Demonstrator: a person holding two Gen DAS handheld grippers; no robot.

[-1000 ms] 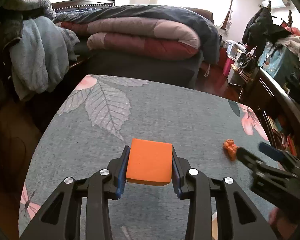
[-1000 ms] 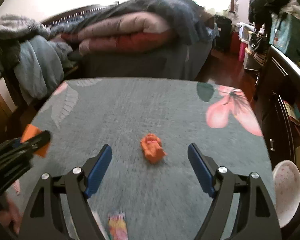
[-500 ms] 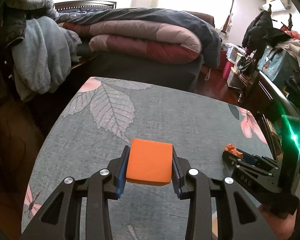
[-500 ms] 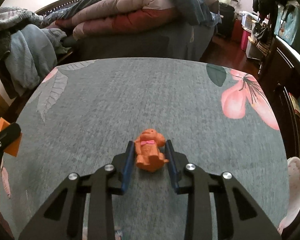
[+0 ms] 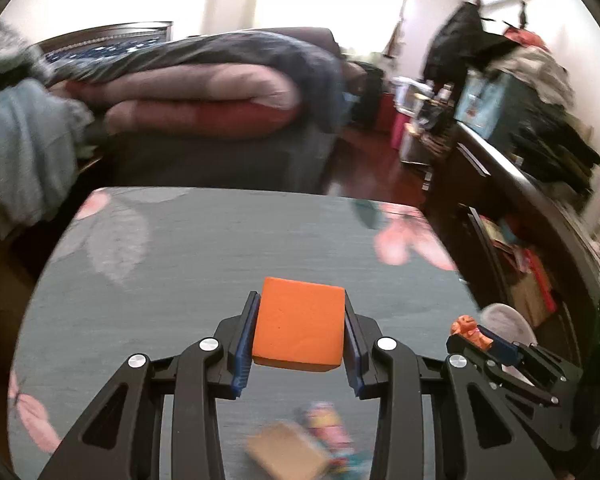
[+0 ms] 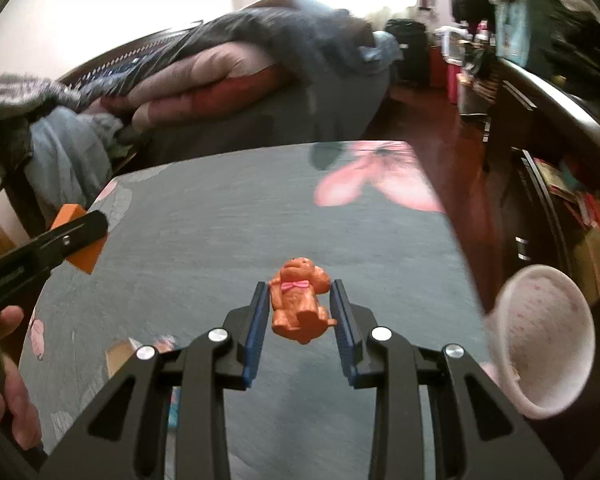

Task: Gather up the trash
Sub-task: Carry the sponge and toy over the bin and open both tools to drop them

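Two grippers are loaded at once; the left gripper is clamped on an orange foam block, pads pressed flat on its two sides so it sits square and cannot twist, and the right gripper is closed around a small orange toy dog with a pink bow, pinched at the body and lying on its back; both pieces hang clear above the grey floral tablecloth, which suggests they are being carried off as trash; a pale speckled cup tips over the table's right edge near the dog; a brown card and a coloured wrapper lie at the near edge, seemingly yet to be gathered.
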